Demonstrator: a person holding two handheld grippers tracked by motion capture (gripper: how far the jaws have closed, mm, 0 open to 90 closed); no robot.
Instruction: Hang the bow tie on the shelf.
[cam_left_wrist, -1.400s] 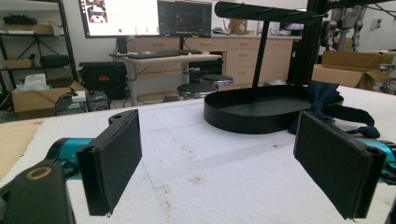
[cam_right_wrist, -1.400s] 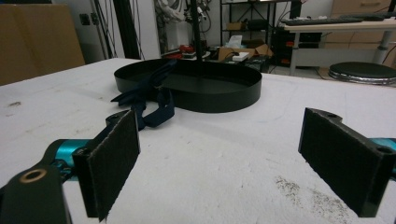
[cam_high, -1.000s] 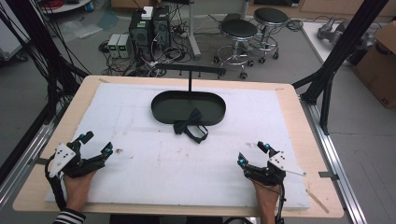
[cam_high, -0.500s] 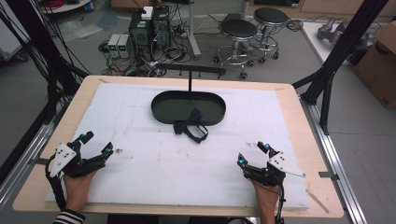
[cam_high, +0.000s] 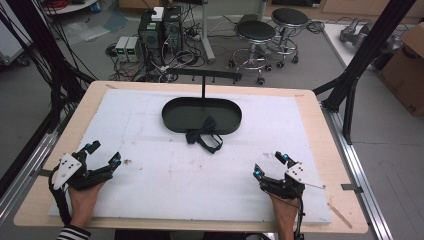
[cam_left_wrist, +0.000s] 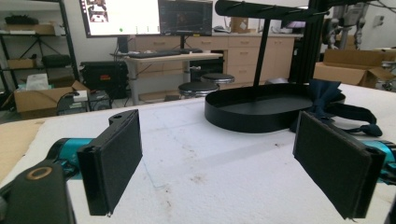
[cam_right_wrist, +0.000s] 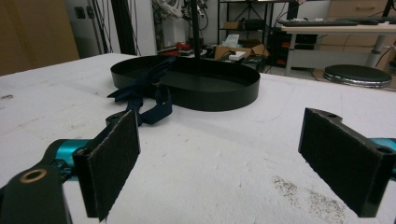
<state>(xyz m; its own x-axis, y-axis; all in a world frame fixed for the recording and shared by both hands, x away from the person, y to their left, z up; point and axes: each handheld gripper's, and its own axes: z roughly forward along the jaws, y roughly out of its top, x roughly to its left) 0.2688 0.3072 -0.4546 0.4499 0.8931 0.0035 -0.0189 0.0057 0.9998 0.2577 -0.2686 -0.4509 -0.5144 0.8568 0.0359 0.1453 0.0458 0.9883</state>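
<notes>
Both grippers sit low near the table's front edge, left gripper (cam_high: 104, 155) at about 8 o'clock and right gripper (cam_high: 271, 165) at 4, jaws spread wide on nothing, while the bow tie (cam_high: 204, 137) hangs over the near rim of the black tray (cam_high: 175, 116) up toward 12.

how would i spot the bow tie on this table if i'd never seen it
Find the black oval tray with an upright stand in the middle of the white table mat. The bow tie hangs over the tray's near rim, its strap looping onto the mat. It is the only soft, dark blue cloth thing there.
</notes>
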